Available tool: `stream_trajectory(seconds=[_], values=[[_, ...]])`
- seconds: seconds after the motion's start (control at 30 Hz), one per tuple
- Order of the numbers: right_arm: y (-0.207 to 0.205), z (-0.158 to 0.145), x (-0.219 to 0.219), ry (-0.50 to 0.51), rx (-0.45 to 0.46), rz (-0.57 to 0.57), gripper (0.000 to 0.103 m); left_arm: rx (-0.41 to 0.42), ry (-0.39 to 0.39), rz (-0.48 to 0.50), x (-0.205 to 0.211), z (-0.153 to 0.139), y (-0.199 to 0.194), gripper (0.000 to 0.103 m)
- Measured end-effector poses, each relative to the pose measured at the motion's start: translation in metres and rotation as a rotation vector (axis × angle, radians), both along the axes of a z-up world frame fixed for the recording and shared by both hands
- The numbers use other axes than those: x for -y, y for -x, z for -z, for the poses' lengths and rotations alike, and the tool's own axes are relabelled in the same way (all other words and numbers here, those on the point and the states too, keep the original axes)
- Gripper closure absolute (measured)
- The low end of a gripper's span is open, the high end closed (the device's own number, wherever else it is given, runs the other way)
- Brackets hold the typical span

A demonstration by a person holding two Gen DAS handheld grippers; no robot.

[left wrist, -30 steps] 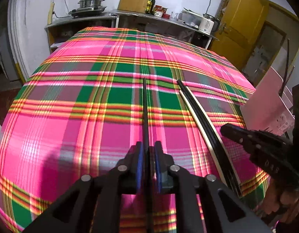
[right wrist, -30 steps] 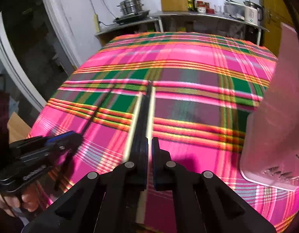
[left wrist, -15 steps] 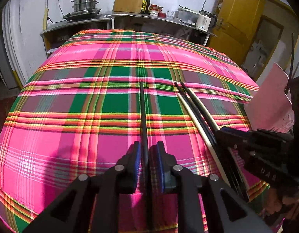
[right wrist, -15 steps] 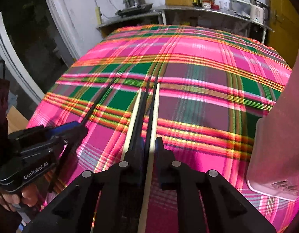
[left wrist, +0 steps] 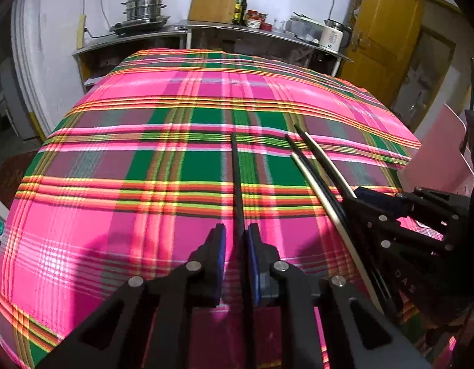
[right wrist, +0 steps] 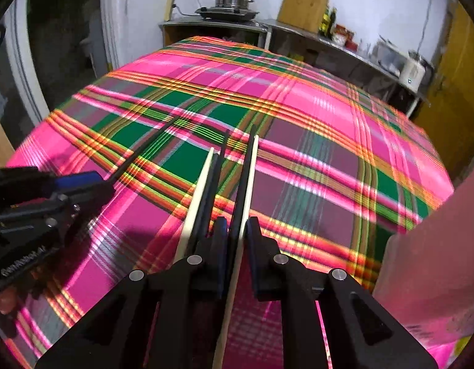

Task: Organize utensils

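My left gripper (left wrist: 237,230) is shut on a black chopstick (left wrist: 237,178) that points ahead over the plaid tablecloth, and its jaws are closing. The right wrist view shows this gripper (right wrist: 107,184) and its chopstick (right wrist: 144,150) at the left. My right gripper (right wrist: 237,224) has its jaws opening. A black and a cream chopstick (right wrist: 247,169) lie loose between them. Another cream and black pair (right wrist: 206,184) runs just outside its left finger. In the left wrist view these chopsticks (left wrist: 313,160) fan out ahead of the right gripper (left wrist: 350,200).
A pink plastic holder (right wrist: 421,246) stands at the right, close to the right gripper, and shows again as the holder (left wrist: 436,153). The plaid-covered table (left wrist: 113,215) drops away at the left. A counter behind carries a steamer pot (left wrist: 146,6) and a kettle (left wrist: 332,35).
The right gripper's jaws have parted and it has rolled. The chopstick bundle, tight before, has spread into two pairs, one now outside the left finger. The left gripper has kept still.
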State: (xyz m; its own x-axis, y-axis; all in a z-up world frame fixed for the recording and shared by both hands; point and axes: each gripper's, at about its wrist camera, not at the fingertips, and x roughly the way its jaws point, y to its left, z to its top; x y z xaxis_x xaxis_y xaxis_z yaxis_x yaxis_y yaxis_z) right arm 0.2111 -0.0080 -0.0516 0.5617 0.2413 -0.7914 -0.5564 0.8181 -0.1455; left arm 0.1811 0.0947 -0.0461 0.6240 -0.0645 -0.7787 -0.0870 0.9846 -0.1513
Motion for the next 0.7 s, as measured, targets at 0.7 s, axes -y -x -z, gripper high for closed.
stream_trajectory(seconds=[0.7], values=[[0.004, -0.015, 0.062, -0.227, -0.109, 0.173, 0.09, -0.007, 0.023, -0.033, -0.017, 0.003, 0.018, 0.095]])
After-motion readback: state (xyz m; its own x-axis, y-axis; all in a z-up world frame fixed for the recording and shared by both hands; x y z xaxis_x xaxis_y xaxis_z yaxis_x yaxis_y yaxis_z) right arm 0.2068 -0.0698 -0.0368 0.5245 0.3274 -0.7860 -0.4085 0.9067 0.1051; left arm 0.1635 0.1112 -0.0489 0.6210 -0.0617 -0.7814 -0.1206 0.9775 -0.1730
